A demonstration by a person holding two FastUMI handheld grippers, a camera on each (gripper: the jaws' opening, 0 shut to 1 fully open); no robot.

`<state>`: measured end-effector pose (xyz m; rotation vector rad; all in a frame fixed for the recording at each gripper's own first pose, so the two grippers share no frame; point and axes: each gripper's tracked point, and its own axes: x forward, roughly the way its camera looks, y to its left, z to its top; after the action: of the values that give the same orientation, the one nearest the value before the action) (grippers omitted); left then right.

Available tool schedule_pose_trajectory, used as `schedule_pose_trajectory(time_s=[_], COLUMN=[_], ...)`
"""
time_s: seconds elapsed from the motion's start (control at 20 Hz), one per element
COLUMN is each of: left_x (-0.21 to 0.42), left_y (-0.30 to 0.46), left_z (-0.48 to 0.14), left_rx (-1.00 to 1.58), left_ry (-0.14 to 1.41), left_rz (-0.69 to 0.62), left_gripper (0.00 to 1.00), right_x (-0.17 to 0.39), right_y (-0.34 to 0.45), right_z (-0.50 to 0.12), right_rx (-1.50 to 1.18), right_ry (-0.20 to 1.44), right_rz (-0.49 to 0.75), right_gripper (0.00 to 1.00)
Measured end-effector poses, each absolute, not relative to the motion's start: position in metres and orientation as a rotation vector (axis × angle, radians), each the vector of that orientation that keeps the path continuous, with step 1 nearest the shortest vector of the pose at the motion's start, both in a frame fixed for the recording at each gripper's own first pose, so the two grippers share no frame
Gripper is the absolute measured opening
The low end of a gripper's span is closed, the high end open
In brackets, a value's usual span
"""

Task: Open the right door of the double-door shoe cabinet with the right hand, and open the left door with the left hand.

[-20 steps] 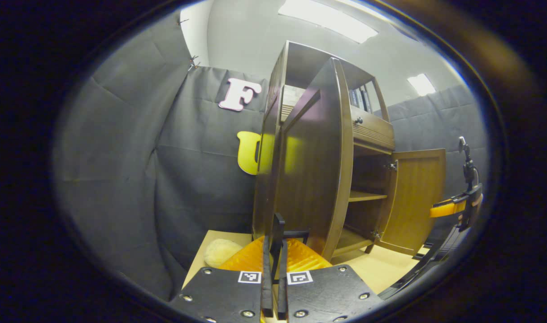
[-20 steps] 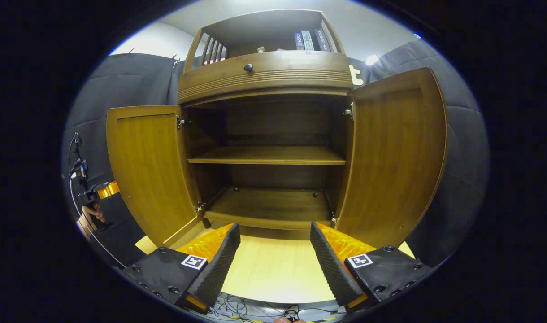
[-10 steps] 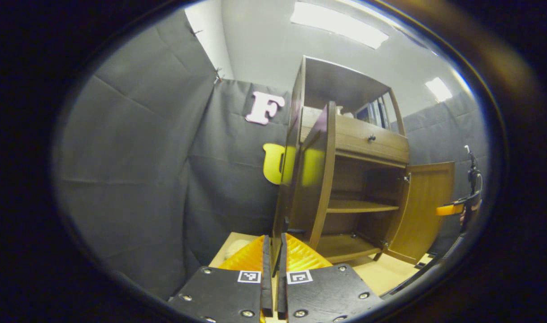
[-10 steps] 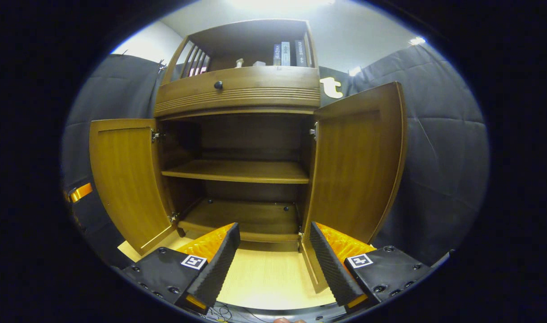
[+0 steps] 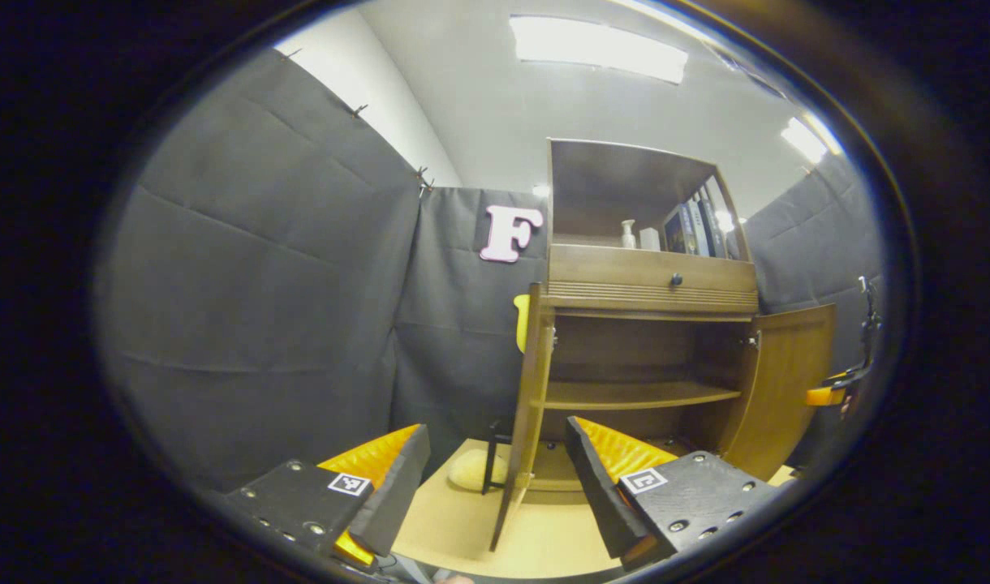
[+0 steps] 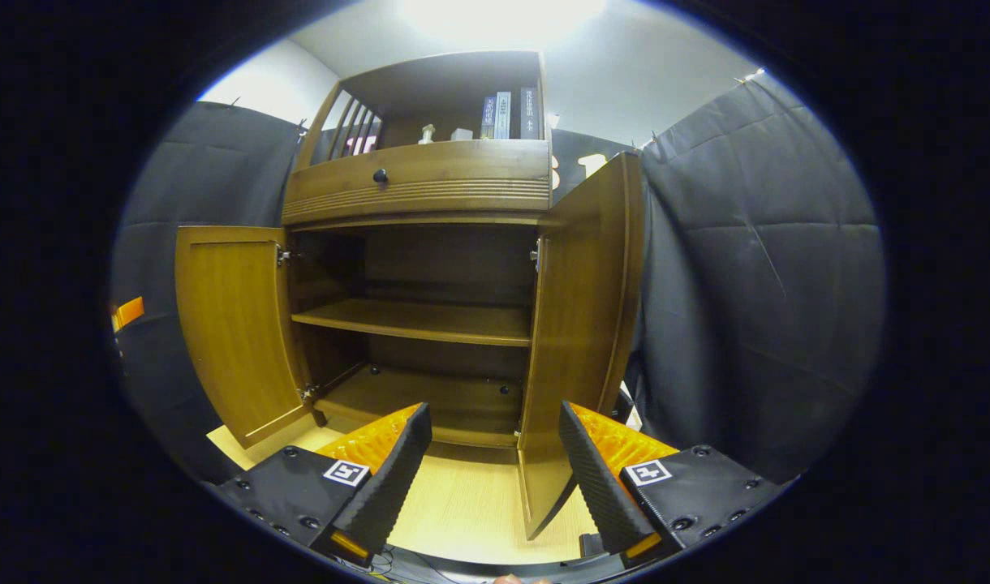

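Both doors stand swung out (task apparently complete); left gripper point(image 5: 495, 478) and right gripper point(image 6: 491, 462) are spread, released, grasping nothing.

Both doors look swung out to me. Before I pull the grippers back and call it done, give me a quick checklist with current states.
1. Left door open: ok, swung out edge-on in the left gripper view.
2. Right door open: ok, standing out from the cabinet.
3. Left gripper released: ok, fingers apart, holding nothing.
4. Right gripper released: ok, fingers apart, holding nothing.
5. Shelves inside: ok, bare.
6. Right door against the booth wall: cannot tell.
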<state>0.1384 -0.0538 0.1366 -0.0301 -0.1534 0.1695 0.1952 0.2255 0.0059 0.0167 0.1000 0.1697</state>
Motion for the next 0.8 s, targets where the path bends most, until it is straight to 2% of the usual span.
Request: schedule_pose_trajectory(time_s=[0.2,0.5,0.8], left_x=[0.131,0.123,0.114], left_y=[-0.140,-0.240,-0.262], left_z=[0.141,0.144,0.133], left_rx=[-0.012,-0.048,-0.118], left_ry=[-0.131,-0.109,-0.059], left_rz=[0.130,0.094,0.155], left_gripper=[0.96,0.96,0.96], right_x=[0.176,0.161,0.142], right_y=[0.225,0.216,0.210], right_z=[-0.006,-0.023,-0.020], right_rx=[0.032,0.055,0.100], right_ry=[0.102,0.105,0.076], right_rz=[0.265,0.310,0.356], right_gripper=[0.96,0.96,0.96])
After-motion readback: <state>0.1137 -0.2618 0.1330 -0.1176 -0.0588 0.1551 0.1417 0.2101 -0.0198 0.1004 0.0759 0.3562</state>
